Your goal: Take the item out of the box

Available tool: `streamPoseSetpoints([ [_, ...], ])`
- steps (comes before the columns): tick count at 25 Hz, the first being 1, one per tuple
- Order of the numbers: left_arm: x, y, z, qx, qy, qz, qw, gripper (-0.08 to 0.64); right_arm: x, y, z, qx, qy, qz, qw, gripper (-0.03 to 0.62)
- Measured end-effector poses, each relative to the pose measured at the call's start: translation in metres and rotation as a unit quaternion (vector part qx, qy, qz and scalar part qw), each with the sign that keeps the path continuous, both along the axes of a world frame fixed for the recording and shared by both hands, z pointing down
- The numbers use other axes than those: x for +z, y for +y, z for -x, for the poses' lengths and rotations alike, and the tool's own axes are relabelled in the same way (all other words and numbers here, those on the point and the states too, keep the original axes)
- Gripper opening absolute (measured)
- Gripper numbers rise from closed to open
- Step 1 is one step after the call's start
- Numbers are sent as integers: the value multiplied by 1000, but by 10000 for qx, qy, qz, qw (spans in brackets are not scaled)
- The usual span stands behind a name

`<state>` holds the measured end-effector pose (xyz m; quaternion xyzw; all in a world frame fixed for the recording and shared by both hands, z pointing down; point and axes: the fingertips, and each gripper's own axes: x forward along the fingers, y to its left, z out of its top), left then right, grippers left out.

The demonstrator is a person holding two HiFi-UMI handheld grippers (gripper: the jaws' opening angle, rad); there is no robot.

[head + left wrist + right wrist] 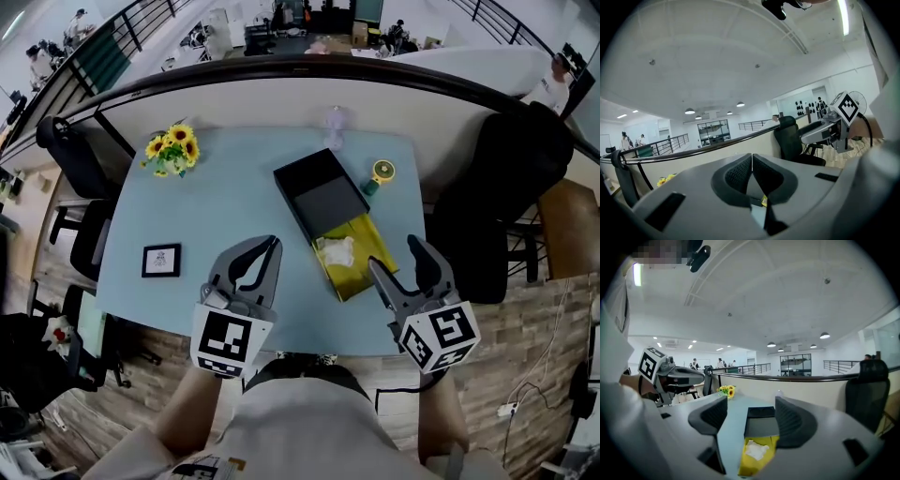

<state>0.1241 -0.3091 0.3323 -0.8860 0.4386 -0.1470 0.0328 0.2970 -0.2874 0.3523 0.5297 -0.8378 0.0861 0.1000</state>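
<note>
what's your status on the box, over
Left tool shut, empty; right tool open, facing the yellow box. White item inside, untouched. Black lid off, nothing in the way.

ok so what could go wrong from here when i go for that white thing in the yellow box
1. The white item looks soft and crumpled and lies low in the yellow box. The open right gripper may pinch the box wall along with it and lift both.
2. The left gripper is shut and off to the side, so nothing steadies the box. A tug could drag it towards the near edge of the table.
</note>
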Motion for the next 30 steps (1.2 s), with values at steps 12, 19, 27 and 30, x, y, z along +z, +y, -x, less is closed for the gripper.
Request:
streamPoseSetpoints([
  [12,76,-32,2,35,-250,776,9967,9,104,-53,20,-143,127,962,9952,316],
  [19,130,-46,4,29,-419,1265,9911,9,204,-80,25,-28,54,1932,9811,318],
  [27,183,-59,9,34,-551,1682,9842,9,295,-97,27,31,209,2748,9613,321],
  [30,208,-60,12,48,-706,1879,9796,9,318,-99,31,-21,312,2972,9543,322],
])
